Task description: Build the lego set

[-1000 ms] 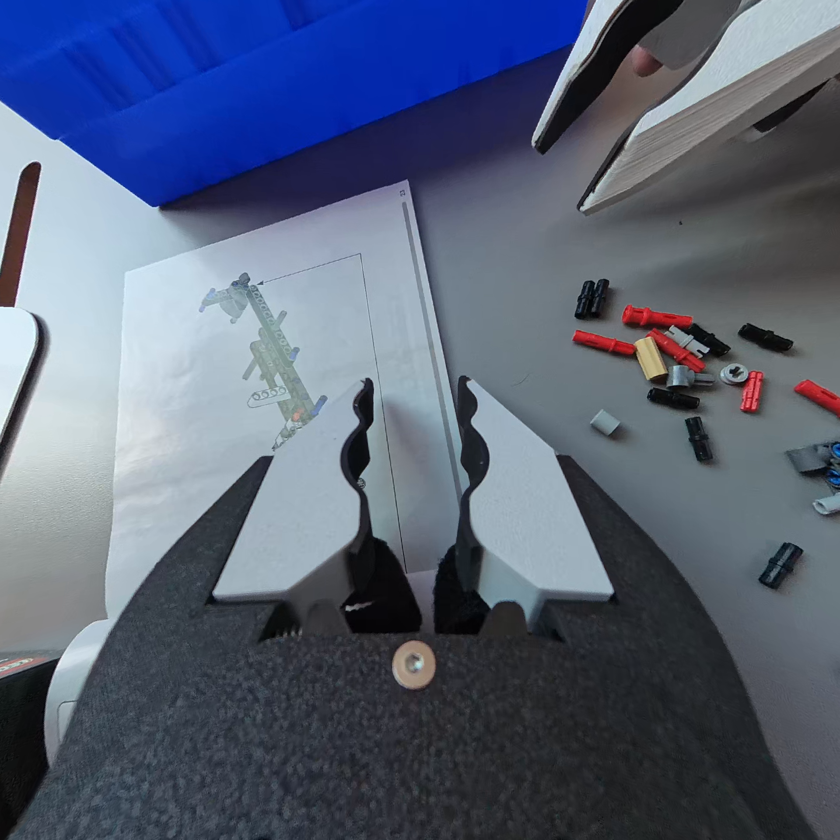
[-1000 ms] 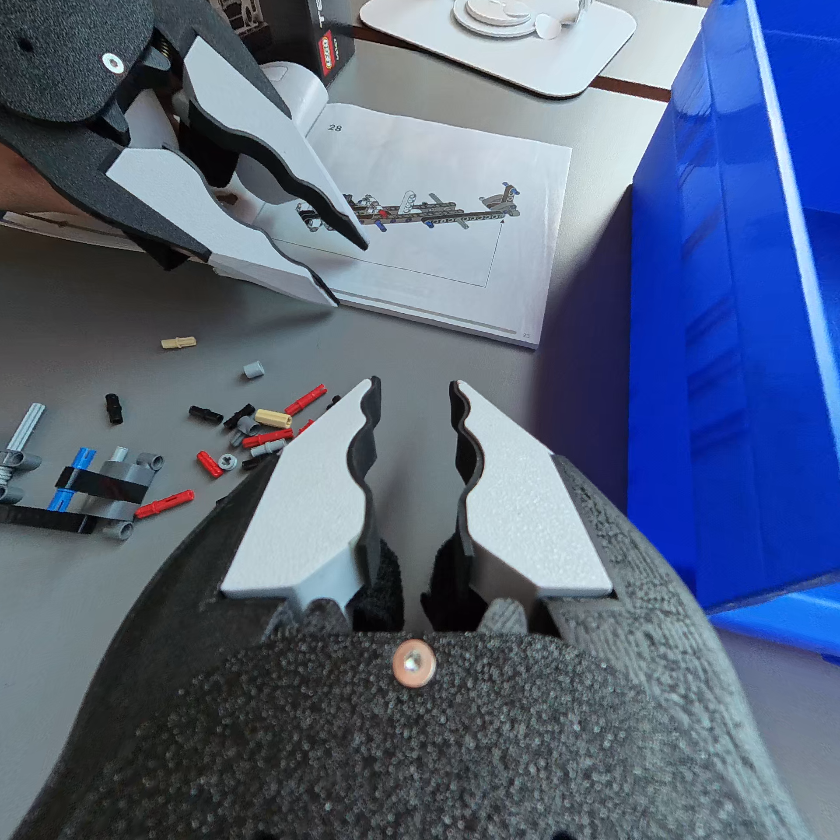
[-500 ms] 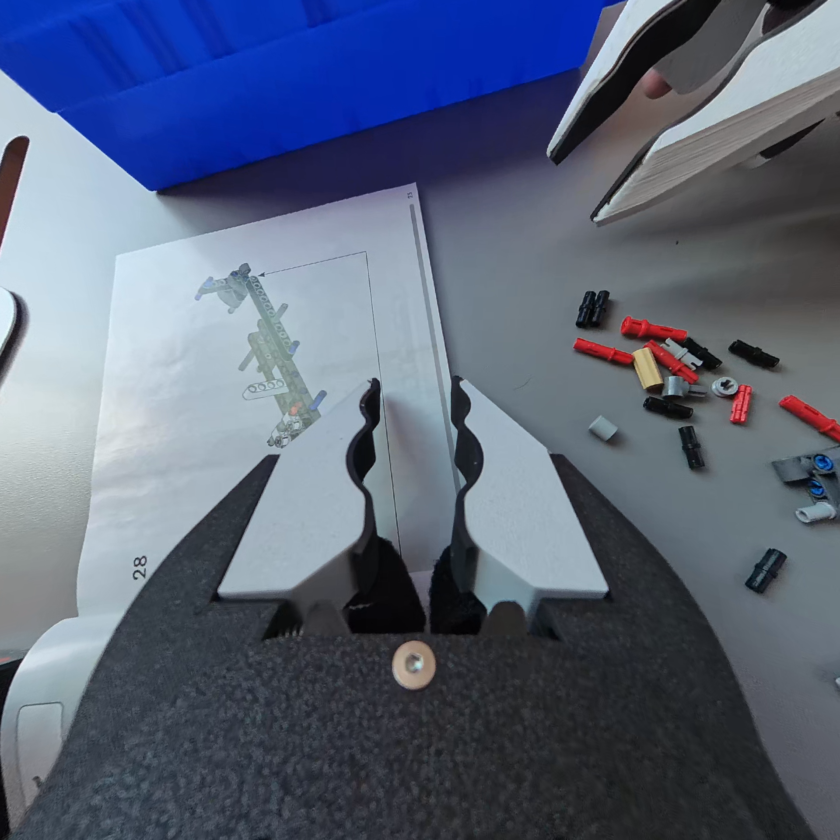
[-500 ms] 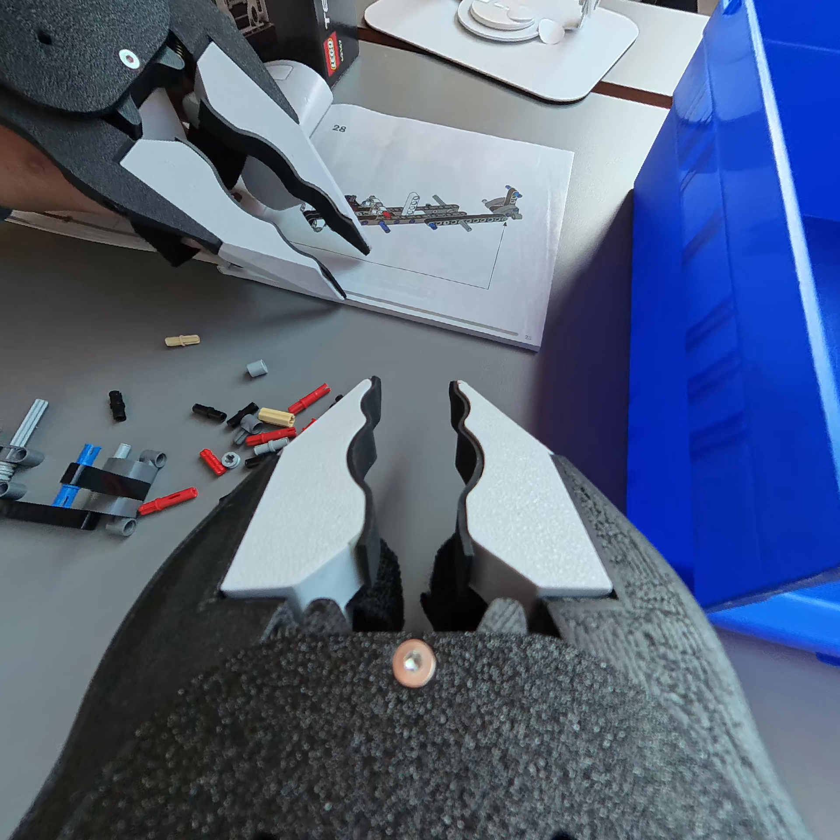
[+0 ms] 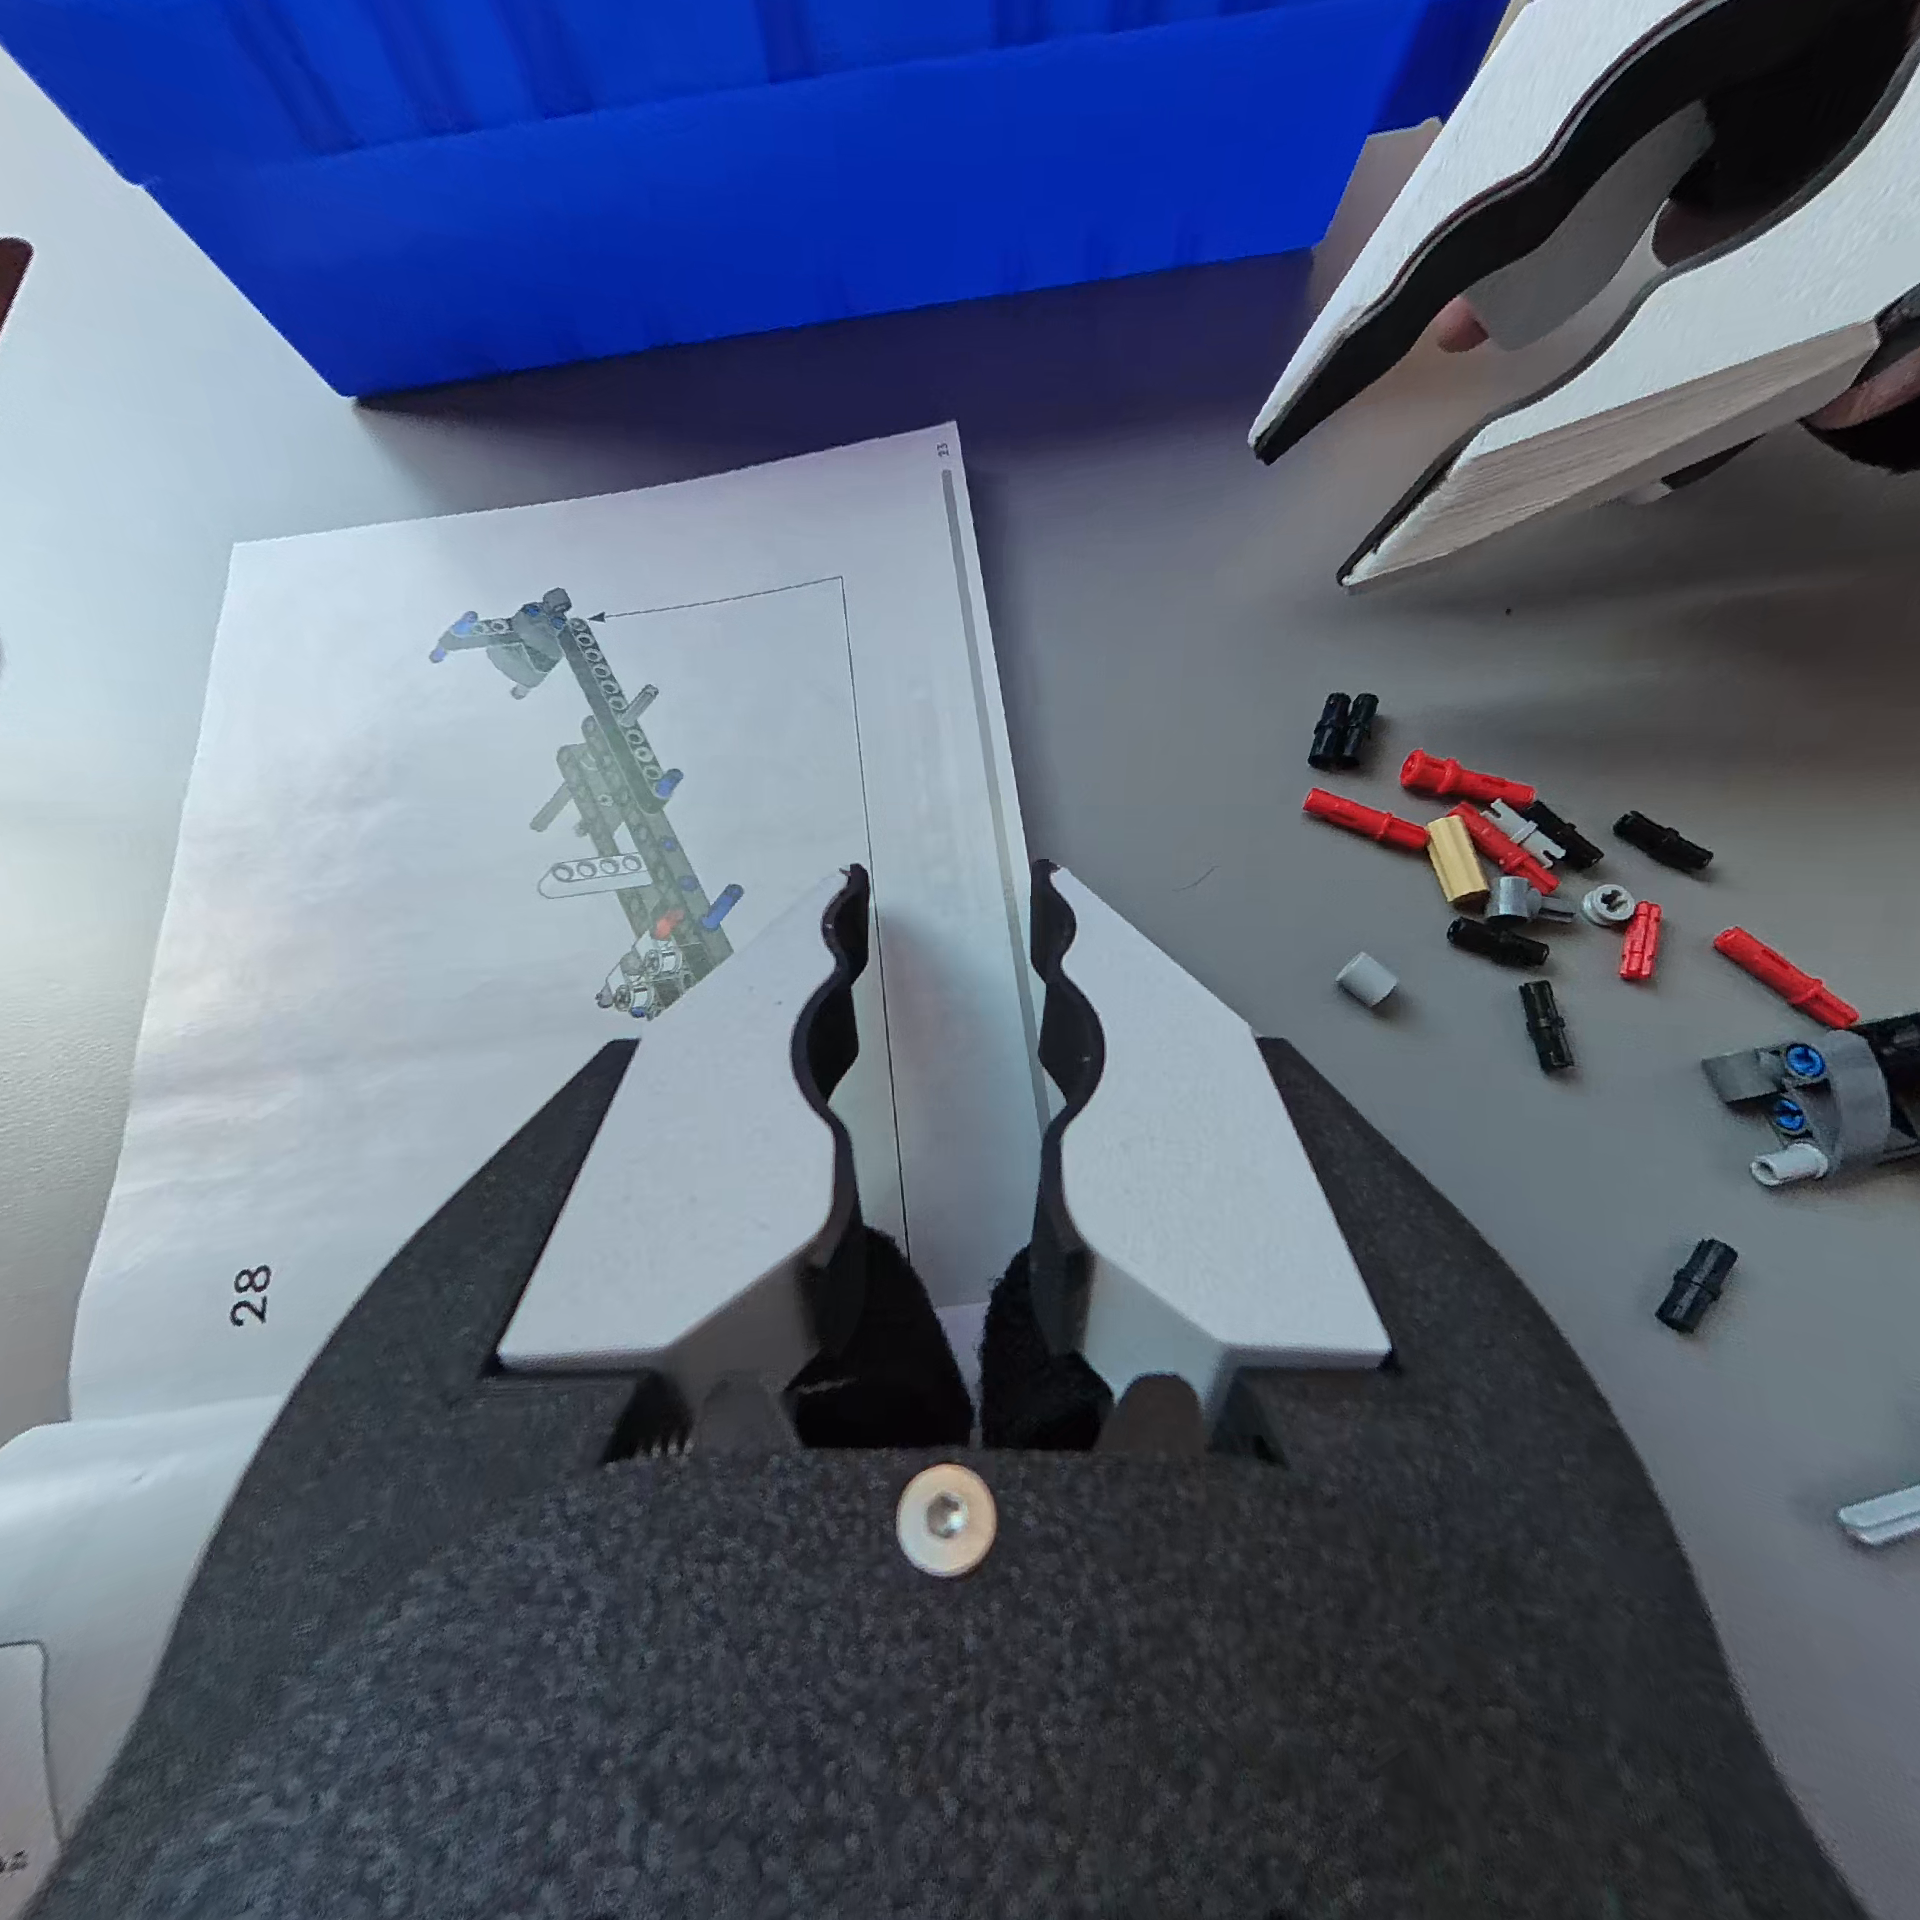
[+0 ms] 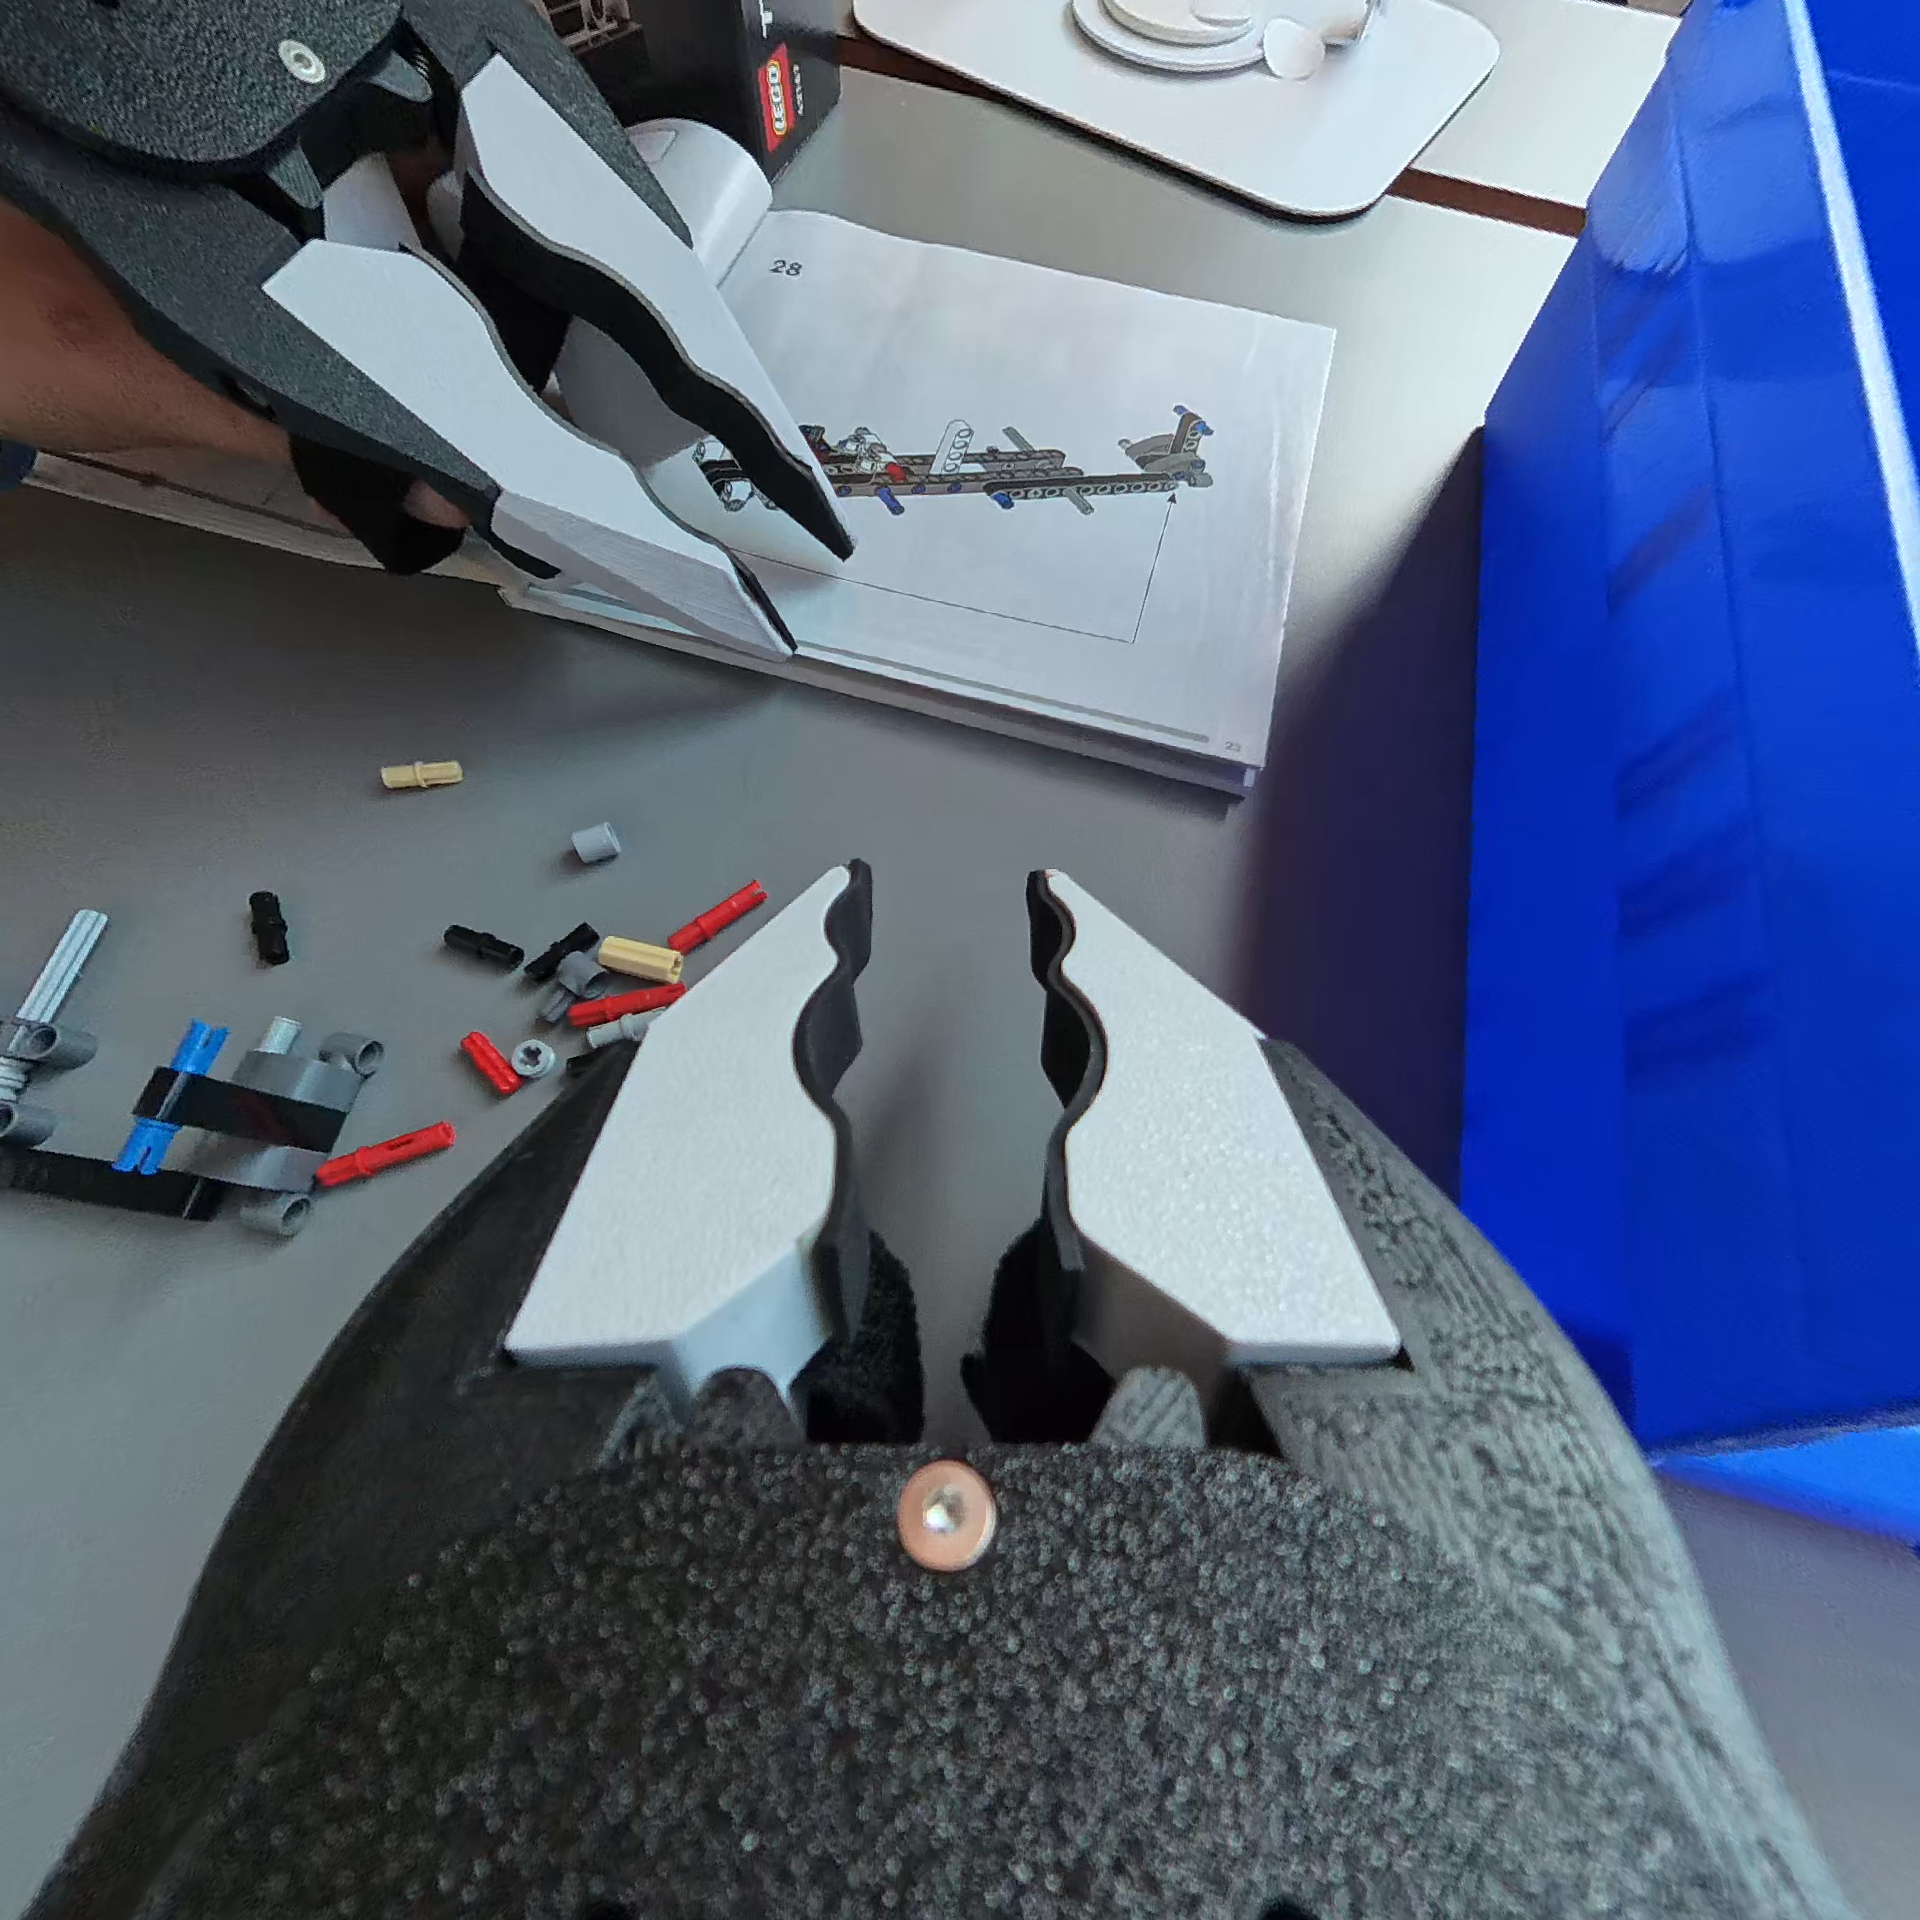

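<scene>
My left gripper hovers open and empty over the right edge of an open instruction booklet on the grey table. It also shows in the right wrist view, tips just above the page. My right gripper is open and empty above bare table, between a scatter of small red, black, grey and tan pins and a blue bin. It also shows in the left wrist view, above the pins.
A partly built grey, black and blue assembly lies left of the pins, also in the left wrist view. A tan pin and a grey bush lie apart. A black box and a white mat stand behind the booklet. There is about 9 cm between the tips of the two grippers.
My left gripper's fingers closed a little on air and it drew back over the booklet, showing more of the page. My right gripper has barely moved.
</scene>
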Demonstrator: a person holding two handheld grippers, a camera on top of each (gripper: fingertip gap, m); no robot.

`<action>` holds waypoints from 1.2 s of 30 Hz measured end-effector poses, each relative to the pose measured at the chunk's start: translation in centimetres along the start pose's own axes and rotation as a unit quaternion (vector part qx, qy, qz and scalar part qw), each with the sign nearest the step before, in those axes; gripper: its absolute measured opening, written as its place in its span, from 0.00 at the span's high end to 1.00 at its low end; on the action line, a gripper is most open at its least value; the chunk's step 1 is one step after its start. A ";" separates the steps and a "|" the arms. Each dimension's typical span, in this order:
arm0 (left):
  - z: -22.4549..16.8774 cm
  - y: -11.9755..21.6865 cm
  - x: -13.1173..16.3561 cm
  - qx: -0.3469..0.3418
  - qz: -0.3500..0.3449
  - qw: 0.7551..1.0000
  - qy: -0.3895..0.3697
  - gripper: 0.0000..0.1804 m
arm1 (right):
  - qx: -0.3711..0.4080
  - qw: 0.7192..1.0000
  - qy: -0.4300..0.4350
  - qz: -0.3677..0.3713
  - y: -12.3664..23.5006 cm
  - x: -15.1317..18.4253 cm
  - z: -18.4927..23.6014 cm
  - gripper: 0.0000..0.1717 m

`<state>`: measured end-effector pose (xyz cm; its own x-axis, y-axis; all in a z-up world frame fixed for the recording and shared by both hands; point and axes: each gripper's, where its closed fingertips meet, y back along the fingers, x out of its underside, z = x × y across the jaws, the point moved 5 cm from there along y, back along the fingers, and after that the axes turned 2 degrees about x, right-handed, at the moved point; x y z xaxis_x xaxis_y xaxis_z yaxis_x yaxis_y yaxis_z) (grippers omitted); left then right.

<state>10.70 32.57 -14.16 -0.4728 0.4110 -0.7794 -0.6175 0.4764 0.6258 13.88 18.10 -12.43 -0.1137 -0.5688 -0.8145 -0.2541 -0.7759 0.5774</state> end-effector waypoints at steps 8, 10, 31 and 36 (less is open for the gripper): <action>0.3 0.2 -0.1 0.019 -0.007 1.000 0.022 0.84 | 0.002 1.000 -0.005 0.005 -0.2 0.0 -0.2 0.83; 0.3 0.2 0.0 0.019 -0.005 1.000 0.023 0.84 | 0.004 1.000 -0.008 0.005 -0.3 -0.1 -0.3 0.83; 0.4 0.3 0.1 0.023 -0.007 0.999 0.030 0.84 | 0.029 0.995 -0.094 0.019 -3.1 -1.0 -2.3 0.82; 0.4 0.3 0.1 0.025 -0.006 0.999 0.033 0.84 | 0.037 0.996 -0.067 0.042 -4.6 -0.9 -2.2 0.82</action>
<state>10.76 33.06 -14.03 -0.5064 0.3541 -0.7862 -0.5922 0.5199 0.6156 17.27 21.56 -14.17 -0.2627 -0.5851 -0.7672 -0.3075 -0.7029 0.6414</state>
